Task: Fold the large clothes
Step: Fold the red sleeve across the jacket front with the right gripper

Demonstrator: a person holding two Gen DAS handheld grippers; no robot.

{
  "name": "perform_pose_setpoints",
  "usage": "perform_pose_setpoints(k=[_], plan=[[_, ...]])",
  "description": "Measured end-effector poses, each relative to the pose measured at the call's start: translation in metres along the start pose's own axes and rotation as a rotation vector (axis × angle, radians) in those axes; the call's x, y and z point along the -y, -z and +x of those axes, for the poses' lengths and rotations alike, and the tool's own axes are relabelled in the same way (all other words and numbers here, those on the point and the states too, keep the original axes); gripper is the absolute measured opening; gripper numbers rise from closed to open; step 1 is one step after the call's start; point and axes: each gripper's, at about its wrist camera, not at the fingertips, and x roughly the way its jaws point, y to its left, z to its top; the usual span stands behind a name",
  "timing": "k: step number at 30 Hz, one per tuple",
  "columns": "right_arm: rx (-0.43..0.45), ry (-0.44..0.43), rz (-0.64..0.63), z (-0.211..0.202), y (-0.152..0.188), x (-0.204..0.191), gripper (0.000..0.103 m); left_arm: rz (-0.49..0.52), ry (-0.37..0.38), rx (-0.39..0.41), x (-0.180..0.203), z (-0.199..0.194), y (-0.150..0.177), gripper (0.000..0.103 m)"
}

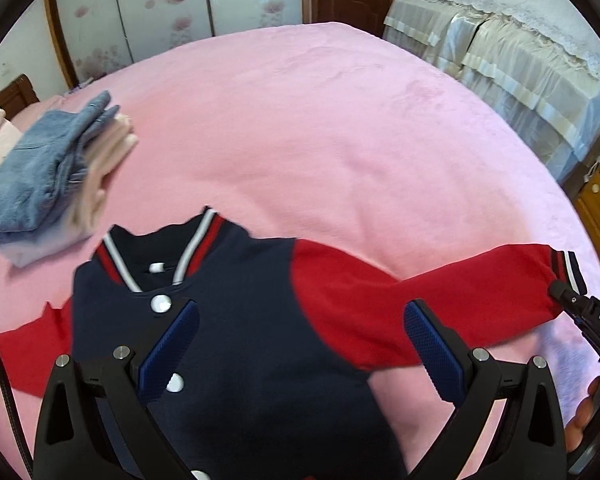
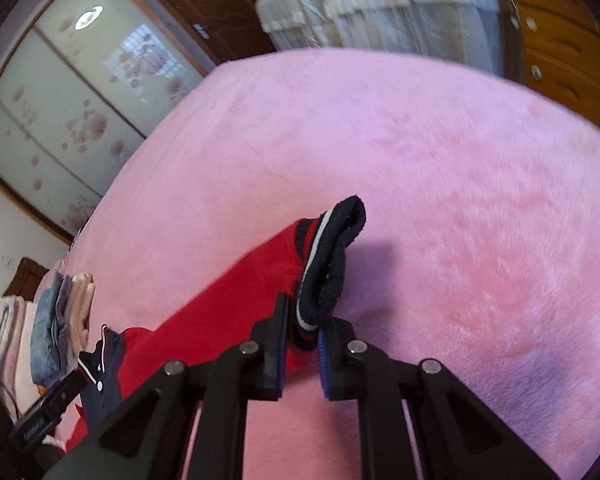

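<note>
Two grippers going at it here. In the left wrist view, the left gripper (image 1: pixel 300 354) is hovering wide open over the navy and red jacket (image 1: pixel 240 332), which is lying spread on the pink bed (image 1: pixel 340 120), folded clothes (image 1: pixel 48 176) sitting far left. In the right wrist view, the right gripper (image 2: pixel 303 354) is pinching the striped cuff (image 2: pixel 324 280) of the red sleeve (image 2: pixel 220 304), jaws nearly closed on it.
</note>
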Motion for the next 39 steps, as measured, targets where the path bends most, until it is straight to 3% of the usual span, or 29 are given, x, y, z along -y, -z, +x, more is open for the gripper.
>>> perform_pose_setpoints(k=[4, 10, 14, 18, 20, 23, 30, 36, 39], plan=[[0.054, -0.036, -0.128, -0.022, -0.004, -0.039, 0.012, -0.026, 0.020, 0.010, -0.010, -0.009, 0.002, 0.102], [0.071, -0.211, -0.354, -0.044, 0.015, -0.131, 0.012, -0.109, -0.051, 0.012, -0.066, -0.024, 0.013, 0.102], [0.014, -0.275, -0.554, -0.025, 0.061, -0.201, 0.012, -0.197, -0.055, 0.003, -0.117, -0.028, 0.030, 0.102], [-0.125, -0.228, -0.719, 0.018, 0.117, -0.233, 0.016, -0.267, -0.022, -0.038, -0.152, -0.020, 0.050, 0.102], [-0.167, -0.203, -0.759, 0.026, 0.135, -0.233, 0.027, -0.291, 0.025, -0.063, -0.162, -0.014, 0.058, 0.100], [-0.172, -0.210, -0.740, 0.017, 0.142, -0.216, 0.040, -0.303, 0.149, -0.078, -0.167, -0.009, 0.067, 0.088], [-0.211, -0.241, -0.547, -0.004, 0.123, -0.159, 0.041, -0.358, 0.451, -0.109, -0.157, 0.009, 0.074, 0.068], [-0.233, -0.242, -0.422, -0.011, 0.122, -0.129, 0.041, -0.387, 0.595, -0.197, -0.137, 0.030, 0.084, 0.051], [-0.257, -0.247, -0.375, -0.008, 0.127, -0.116, 0.041, -0.409, 0.645, -0.234, -0.125, 0.042, 0.092, 0.048]])
